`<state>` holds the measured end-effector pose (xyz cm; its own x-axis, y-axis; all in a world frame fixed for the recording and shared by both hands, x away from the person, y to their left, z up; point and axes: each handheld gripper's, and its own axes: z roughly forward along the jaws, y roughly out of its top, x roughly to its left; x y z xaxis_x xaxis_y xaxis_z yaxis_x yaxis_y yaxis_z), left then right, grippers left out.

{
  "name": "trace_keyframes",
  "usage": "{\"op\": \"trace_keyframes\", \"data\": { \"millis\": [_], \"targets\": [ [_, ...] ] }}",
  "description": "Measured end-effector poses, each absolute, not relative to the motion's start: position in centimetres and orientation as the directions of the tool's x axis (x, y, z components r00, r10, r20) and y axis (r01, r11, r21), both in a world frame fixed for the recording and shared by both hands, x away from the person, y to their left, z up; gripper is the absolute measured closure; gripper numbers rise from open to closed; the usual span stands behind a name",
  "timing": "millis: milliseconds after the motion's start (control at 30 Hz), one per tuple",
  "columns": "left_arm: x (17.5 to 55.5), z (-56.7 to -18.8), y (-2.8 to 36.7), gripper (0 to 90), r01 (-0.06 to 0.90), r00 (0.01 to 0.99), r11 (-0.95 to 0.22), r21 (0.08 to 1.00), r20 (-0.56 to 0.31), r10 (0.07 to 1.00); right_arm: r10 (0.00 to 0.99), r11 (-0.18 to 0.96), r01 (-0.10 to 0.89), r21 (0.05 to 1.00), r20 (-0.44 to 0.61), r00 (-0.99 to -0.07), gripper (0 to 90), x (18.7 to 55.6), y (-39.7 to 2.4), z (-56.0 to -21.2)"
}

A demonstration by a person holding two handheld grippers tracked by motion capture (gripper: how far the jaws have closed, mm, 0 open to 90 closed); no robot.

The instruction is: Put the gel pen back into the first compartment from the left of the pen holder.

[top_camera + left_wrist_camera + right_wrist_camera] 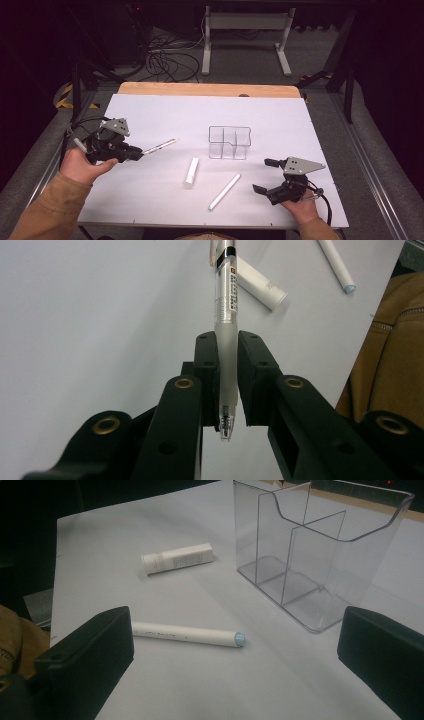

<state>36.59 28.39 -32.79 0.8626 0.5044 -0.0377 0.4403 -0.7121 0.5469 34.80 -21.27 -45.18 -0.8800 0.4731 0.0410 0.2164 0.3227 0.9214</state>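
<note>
My left gripper (134, 152) is shut on a clear pen (160, 146) and holds it above the white table cover (150, 115) at the left. In the left gripper view the pen (226, 325) runs up between the pads, its tip toward the camera. My right gripper (266, 176) stands open near the front right, nothing between its jaws. A clear divided organizer (229, 142) stands at the middle of the table. A short white tube (191, 172) and a long white pen (224, 191) lie in front of it. In the right gripper view the white pen (187, 634) lies ahead, beside the organizer (315, 555).
The white cover ends at a wooden strip (210, 90) along the far edge. Beyond the table stand a white frame (245, 35) and loose cables (167, 62) on the floor. A tan sleeve (395, 360) is at the right edge of the left gripper view.
</note>
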Motion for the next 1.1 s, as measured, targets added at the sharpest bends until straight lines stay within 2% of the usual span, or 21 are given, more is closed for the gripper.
{"op": "trace_keyframes", "data": {
  "millis": [567,1100],
  "targets": [
    [38.3,-31.5,24.5,80.1,0.437,0.871,-0.747,0.501,-0.03,0.49,0.47,0.327,0.212,0.921,0.036,-0.882,2.0,34.7,-21.3,-45.1],
    [39.8,-29.9,21.6,80.1,0.451,0.863,-0.739,0.501,-0.034,0.504,0.469,0.325,0.209,0.922,0.035,-0.883,2.0,34.7,-21.4,-45.1]
  ]
}}
